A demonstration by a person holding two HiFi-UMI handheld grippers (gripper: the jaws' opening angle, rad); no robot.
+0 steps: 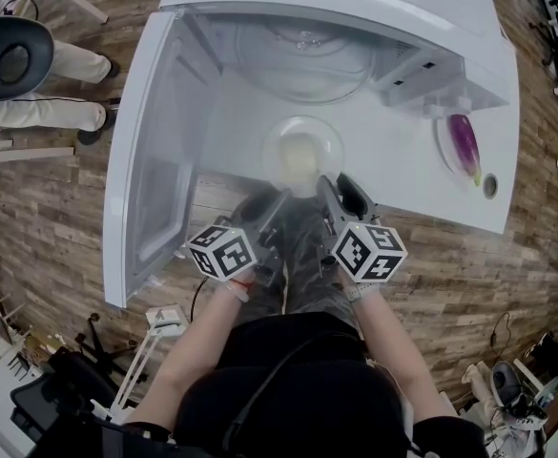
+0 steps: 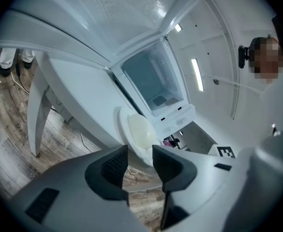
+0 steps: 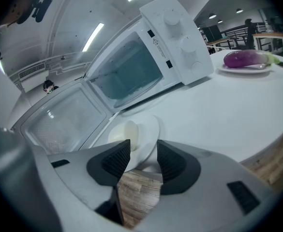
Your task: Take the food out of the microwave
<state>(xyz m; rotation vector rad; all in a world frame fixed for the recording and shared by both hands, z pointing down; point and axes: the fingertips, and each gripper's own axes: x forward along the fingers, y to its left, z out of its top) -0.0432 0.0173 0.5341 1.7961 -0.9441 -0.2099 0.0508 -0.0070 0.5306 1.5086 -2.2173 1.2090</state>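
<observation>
Now left gripper [image 2: 140, 154] and right gripper [image 3: 144, 152], jaws narrowly apart, straddle the rim of one plate [image 1: 332, 139].

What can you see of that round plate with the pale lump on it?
The round white plate is shallow and glossy, perhaps glazed ceramic, and carries one smooth, pale cream lump of food. It seems to lie flat on the white table near its front edge, before the open white microwave. Its near rim sits in the gaps between the open jaws of the left hand-held gripper and the right hand-held gripper; whether they touch it is unclear.
</observation>
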